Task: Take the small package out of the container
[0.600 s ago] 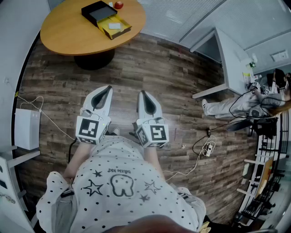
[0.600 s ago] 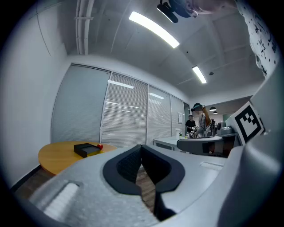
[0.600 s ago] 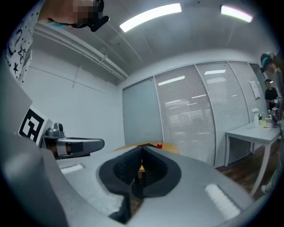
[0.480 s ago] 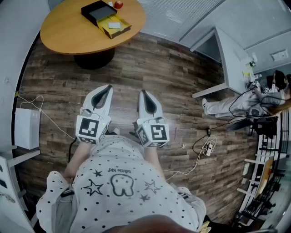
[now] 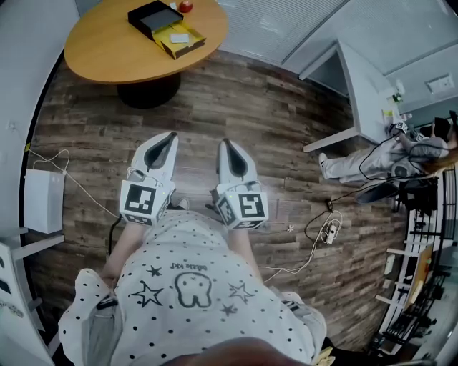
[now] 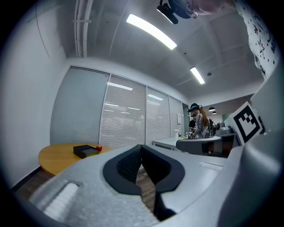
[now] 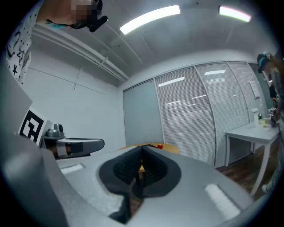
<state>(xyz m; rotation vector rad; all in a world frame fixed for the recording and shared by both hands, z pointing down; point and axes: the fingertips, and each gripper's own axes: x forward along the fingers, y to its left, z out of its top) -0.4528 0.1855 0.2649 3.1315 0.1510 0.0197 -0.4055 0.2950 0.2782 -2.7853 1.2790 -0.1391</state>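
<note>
In the head view both tools are held low in front of the person's spotted white shirt, side by side over the wood-plank floor, tips aimed toward 12 o'clock. The left hand-held gripper has its jaws closed together: in its own view the dark pads meet at the tip with nothing between them, and only a sliver of floor shows through the gap lower down. The right hand-held gripper is likewise closed on nothing, its pads meeting at the tip in its own view.

The round wooden desk stands well apart from both tools, at about 11 o'clock from them. On its far side sits an open black box, and touching that box at its 4 o'clock corner lies an open yellow tray. The small package, white and flat, lies inside the yellow tray. A small red object sits at the box's 2 o'clock, near the desk's edge; what it is cannot be made out.

At 9 o'clock from the left tool a white box stands on the floor with a cable running to it. A power strip lies on the floor at 4 o'clock from the right tool.
</note>
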